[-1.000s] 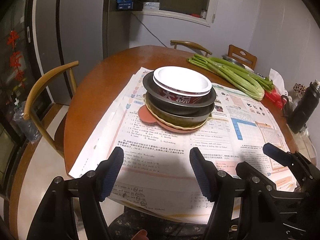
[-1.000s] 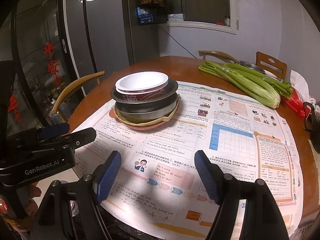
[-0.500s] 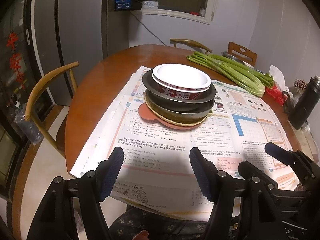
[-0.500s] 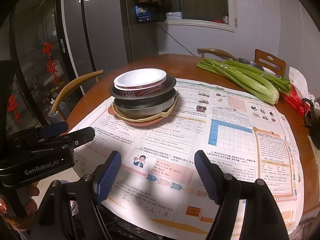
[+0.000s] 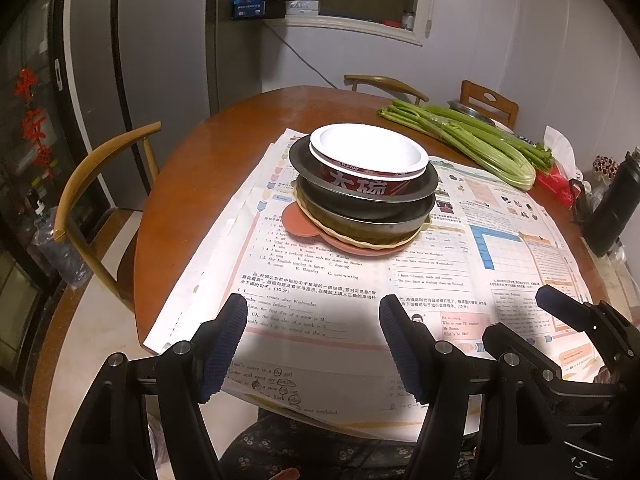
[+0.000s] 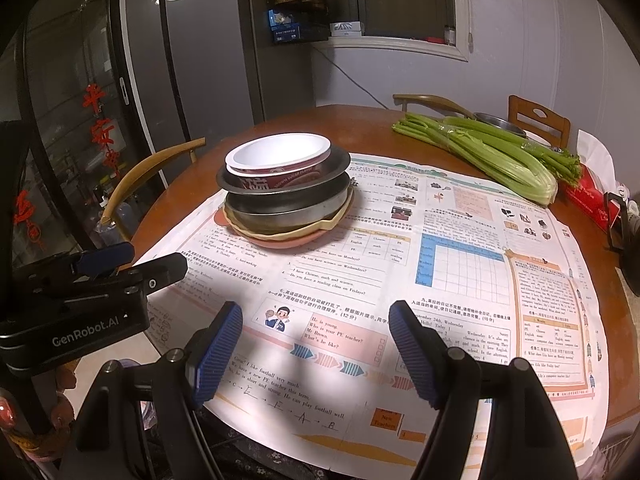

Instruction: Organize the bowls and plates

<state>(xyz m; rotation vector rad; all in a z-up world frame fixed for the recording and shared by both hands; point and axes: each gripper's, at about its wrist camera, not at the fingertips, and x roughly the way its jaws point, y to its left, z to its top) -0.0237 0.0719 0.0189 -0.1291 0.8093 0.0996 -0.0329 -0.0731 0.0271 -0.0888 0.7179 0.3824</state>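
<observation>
Left black plastic gripper [image 5: 312, 344] with ribbed blue pads [image 5: 224, 346], silver screws, white GenRobot.AI lettering, right black plastic gripper [image 6: 314, 350] matching

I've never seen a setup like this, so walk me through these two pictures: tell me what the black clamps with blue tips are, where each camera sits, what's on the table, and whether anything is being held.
No robot here: a person holds one two-finger gripper in each hand, and each carries a fisheye camera looking along its fingers.

One picture comes from the left gripper, whose blue pads frame the bottom; the right gripper gives the other picture and also shows at the first one's right edge.

Both stand open and hold nothing.

On the round wooden table lie printed worksheets. On them sits a stack: a white bowl on top, metal pans beneath, a pink plate at the bottom. Celery lies farther back.
</observation>
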